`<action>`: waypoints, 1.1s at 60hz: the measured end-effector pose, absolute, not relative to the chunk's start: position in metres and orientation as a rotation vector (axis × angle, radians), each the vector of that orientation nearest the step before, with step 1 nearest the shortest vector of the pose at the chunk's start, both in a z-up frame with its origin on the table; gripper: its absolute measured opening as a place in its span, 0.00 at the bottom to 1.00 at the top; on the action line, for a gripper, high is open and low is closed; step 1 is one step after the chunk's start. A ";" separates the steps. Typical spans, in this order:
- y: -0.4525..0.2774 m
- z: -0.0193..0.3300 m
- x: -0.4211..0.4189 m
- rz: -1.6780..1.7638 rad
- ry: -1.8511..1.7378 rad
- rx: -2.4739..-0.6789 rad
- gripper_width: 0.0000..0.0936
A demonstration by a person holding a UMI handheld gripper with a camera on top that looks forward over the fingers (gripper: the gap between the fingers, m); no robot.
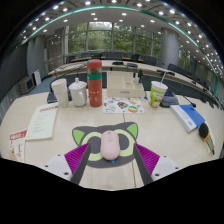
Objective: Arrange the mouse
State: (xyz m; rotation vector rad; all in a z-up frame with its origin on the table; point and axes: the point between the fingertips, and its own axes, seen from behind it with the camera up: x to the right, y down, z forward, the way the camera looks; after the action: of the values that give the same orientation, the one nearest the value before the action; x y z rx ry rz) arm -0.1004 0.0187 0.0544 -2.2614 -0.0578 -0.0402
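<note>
— Pink mouse: where is it?
— On a green cat-shaped mat, between the gripper's fingers, which stand wide apart, clear of it.
— Containers beyond?
— One tall red canister, two white cups, one green-printed cup. I cannot tell their contents.

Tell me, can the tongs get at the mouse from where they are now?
Probably yes. The mouse sits on the cat-shaped mat between the open tongs, with a gap at either side and nothing blocking.
</note>
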 end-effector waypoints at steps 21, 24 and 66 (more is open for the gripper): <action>-0.163 0.176 -0.116 -0.051 -0.067 -2.189 0.91; -0.189 0.186 -0.120 -0.051 -0.070 -2.174 0.91; -0.325 0.228 -0.128 -0.049 -0.085 -2.104 0.91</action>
State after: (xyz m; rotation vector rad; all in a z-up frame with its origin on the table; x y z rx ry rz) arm -0.1283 -0.3247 0.2281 -2.1043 -0.0849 -0.0493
